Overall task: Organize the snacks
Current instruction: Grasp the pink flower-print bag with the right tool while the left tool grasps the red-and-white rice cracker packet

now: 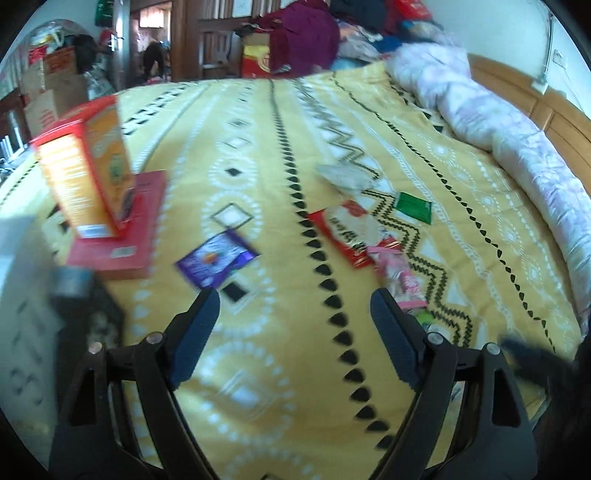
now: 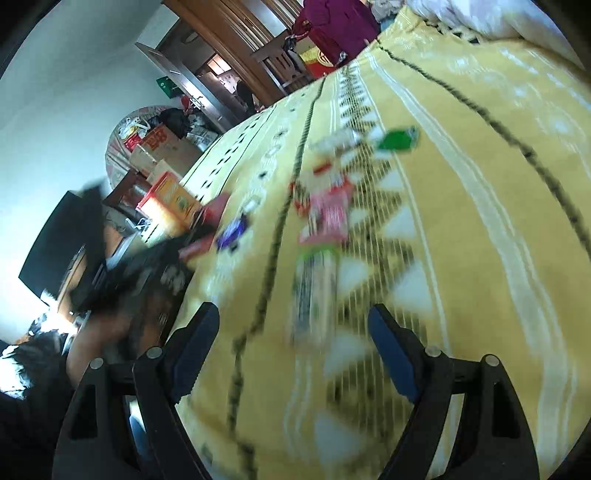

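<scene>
Snacks lie scattered on a yellow patterned bedspread (image 1: 258,155). In the left wrist view an orange and red box (image 1: 86,173) stands upright on a flat red box (image 1: 122,232) at the left. A purple packet (image 1: 216,260), a red and white packet (image 1: 351,232), a pink packet (image 1: 397,278), a green packet (image 1: 413,207) and a grey packet (image 1: 343,175) lie further right. My left gripper (image 1: 295,306) is open and empty above the bedspread. My right gripper (image 2: 293,321) is open and empty, just short of a blurred green-topped packet (image 2: 316,291); the pink packet (image 2: 328,216) lies beyond it.
A rolled pink and white quilt (image 1: 480,110) runs along the bed's right side by a wooden headboard (image 1: 535,99). A dark object (image 1: 85,306) sits at the bed's left edge. Cardboard boxes (image 1: 48,92) and clothes (image 1: 306,33) stand beyond the bed. Both views are blurred.
</scene>
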A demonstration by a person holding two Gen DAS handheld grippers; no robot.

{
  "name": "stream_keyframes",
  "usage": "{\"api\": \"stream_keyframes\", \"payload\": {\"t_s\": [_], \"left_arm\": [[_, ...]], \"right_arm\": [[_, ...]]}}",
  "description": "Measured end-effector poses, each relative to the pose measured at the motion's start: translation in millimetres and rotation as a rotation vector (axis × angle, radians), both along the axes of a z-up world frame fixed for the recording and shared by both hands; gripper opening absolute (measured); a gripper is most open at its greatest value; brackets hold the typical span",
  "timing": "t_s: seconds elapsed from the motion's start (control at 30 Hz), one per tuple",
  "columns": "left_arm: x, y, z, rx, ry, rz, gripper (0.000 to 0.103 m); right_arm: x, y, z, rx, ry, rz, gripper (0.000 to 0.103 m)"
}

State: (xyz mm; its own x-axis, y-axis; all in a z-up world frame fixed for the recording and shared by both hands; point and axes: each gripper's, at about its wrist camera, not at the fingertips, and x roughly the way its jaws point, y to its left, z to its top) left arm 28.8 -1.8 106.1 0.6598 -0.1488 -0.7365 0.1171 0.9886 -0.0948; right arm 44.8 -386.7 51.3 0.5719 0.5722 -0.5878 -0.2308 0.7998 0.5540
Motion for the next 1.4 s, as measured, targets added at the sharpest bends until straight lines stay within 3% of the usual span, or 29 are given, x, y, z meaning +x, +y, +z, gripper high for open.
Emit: {"api": "stream_keyframes", "payload": {"t_s": [0.1, 0.23, 0.33, 0.4, 0.57, 0.7, 0.8, 0.93, 1.03, 1.17, 1.4], "left_arm": [[-15.1, 9.2, -0.2, -0.004, -0.010, 0.005, 0.084], [-23.4, 22.5, -7.2, -0.038, -0.009, 0.038, 0.084], [-15.5, 27.9, -14.2, -0.038, 0.011, 0.057, 0.084], [-8.5, 29.3, -17.6, -0.050, 0.022, 0.067, 0.084], [0.0, 23.2, -19.2, -0.065, 0.031, 0.045, 0.084], [11.2, 9.0, -21.0, -0.081, 0.047, -0.004, 0.085], [28.0, -9.1, -21.0, -0.097, 0.069, -0.054, 0.085], [68.7, -41.4, -27.9, -0.167, 0.149, -0.112, 0.085], [104.8, -56.9, -44.0, -0.235, 0.237, -0.058, 0.086], [137.3, -76.3, -68.3, -0.198, 0.316, 0.025, 0.089], [144.3, -100.8, -80.6, -0.082, 0.288, 0.054, 0.095]], "right_arm": [[52.1, 17.7, 1.2, -0.044, 0.003, 0.013, 0.085], [116.1, 50.4, -17.3, -0.152, 0.071, 0.048, 0.083], [138.8, 67.1, -30.5, -0.231, 0.101, 0.071, 0.078], [144.5, 72.4, -40.6, -0.269, 0.127, 0.083, 0.065], [130.8, 56.6, -46.0, -0.266, 0.099, 0.069, 0.058], [105.1, 29.1, -20.5, -0.205, 0.024, 0.036, 0.058], [77.5, 9.8, -6.1, -0.218, -0.015, 0.003, 0.058], [49.6, -17.5, -10.3, -0.184, 0.000, -0.049, 0.058], [41.3, -26.5, -22.8, -0.155, 0.035, -0.053, 0.058], [39.4, -30.0, -28.3, -0.139, 0.040, -0.035, 0.058], [41.6, -36.8, -34.8, -0.094, 0.041, -0.026, 0.058]]}}
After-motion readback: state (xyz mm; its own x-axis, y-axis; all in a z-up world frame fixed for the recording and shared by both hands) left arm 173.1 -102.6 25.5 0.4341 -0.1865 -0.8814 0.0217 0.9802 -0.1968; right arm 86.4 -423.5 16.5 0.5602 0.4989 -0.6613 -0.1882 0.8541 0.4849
